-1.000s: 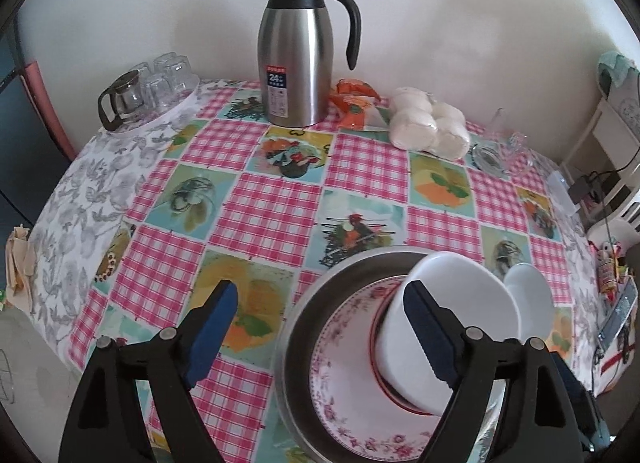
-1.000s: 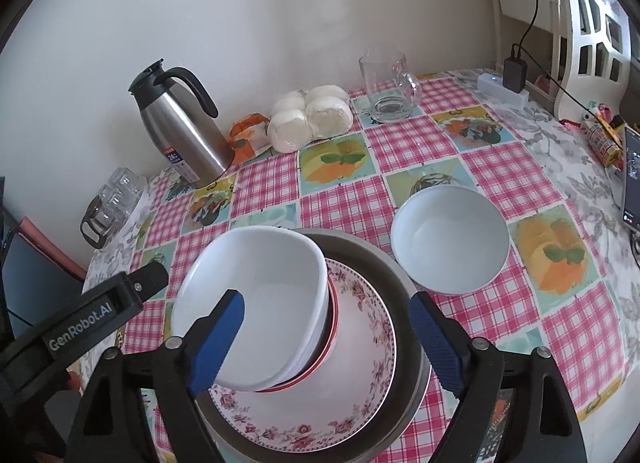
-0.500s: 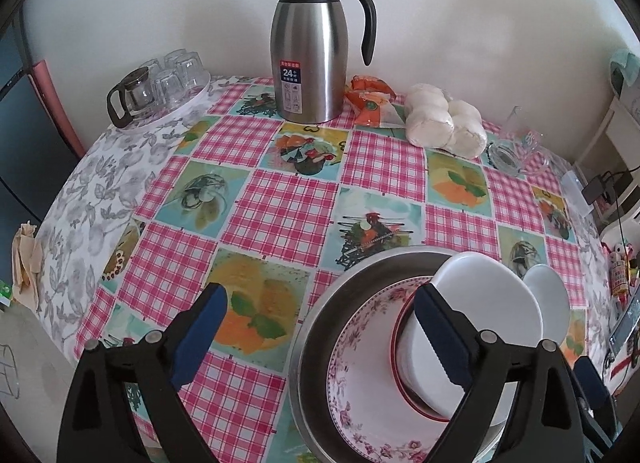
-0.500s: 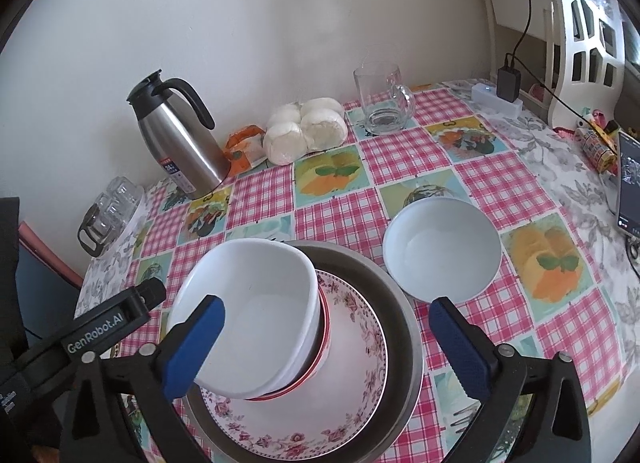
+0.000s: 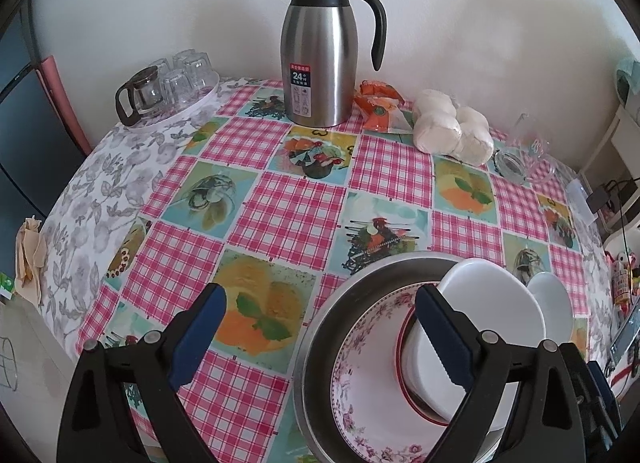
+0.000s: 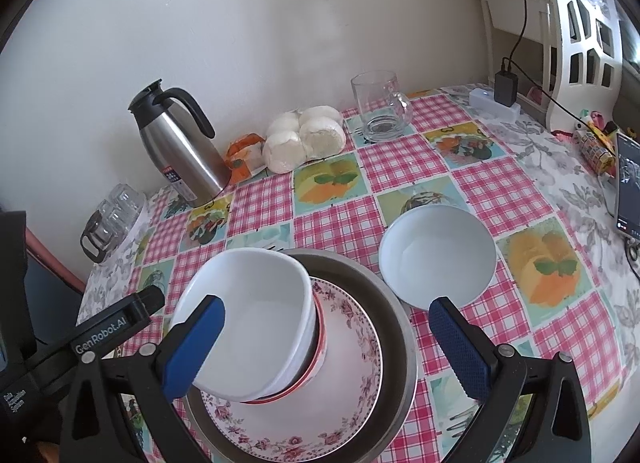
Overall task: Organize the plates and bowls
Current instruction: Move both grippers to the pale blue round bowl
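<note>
A steel pan [image 6: 400, 319] at the table's near edge holds a floral plate [image 6: 352, 383]. On the plate sits a red-rimmed bowl [image 6: 318, 367], with a white bowl [image 6: 260, 315] leaning tilted in it. Another white bowl [image 6: 436, 255] stands upright on the cloth, just right of the pan. My right gripper [image 6: 326, 315] hovers open over the stack, its left finger in front of the tilted bowl's rim without pressing it. My left gripper [image 5: 320, 315] is open too, straddling the pan's left rim [image 5: 352, 283]; its right finger overlaps the tilted bowl [image 5: 488, 303].
Along the wall stand a steel thermos jug [image 5: 320, 63], an orange packet [image 5: 376, 103], bagged buns [image 5: 452, 131] and a glass mug [image 6: 380, 107]. A tray of glasses [image 5: 168, 87] sits far left. A power strip [image 6: 496, 103] and a phone [image 6: 628, 187] lie at the right.
Both grippers' jaws have spread wider and both views have drawn back a little from the stack. The tilted white bowl stays where it was on the red-rimmed bowl.
</note>
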Demonstrator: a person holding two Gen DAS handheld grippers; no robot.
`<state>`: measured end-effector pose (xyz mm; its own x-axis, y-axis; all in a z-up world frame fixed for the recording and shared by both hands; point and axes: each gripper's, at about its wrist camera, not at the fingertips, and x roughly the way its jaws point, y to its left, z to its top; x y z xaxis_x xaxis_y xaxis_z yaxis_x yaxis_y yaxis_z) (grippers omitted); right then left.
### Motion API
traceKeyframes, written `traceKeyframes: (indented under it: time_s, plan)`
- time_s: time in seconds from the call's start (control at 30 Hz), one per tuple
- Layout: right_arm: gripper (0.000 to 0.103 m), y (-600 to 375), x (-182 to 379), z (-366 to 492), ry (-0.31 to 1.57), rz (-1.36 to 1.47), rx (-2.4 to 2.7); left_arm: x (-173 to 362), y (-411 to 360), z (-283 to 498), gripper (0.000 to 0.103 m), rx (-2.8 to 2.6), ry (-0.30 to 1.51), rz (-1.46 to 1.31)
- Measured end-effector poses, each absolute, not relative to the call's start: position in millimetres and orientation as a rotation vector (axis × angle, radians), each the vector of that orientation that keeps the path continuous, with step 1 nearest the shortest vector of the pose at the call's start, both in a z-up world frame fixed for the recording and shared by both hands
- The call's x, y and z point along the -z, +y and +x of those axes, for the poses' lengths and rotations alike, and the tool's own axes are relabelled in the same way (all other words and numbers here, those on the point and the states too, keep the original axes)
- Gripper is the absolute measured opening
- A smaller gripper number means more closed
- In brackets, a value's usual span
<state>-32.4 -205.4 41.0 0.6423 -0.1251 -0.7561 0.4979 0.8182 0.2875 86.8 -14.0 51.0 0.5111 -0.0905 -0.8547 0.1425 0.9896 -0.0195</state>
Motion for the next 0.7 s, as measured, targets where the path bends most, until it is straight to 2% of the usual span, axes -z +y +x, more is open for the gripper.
traceKeyframes:
  time_s: [0.4,0.7]
  plan:
    - [0.103,-269,-42,-69,0.745,0.628,0.494,-77,-35,66,0.096,0.181,0.924,0.031]
    - [0.103,-330,-31,-111,0.729,0.742,0.614,-96,-85,34,0.096,0.324,0.809,0.061]
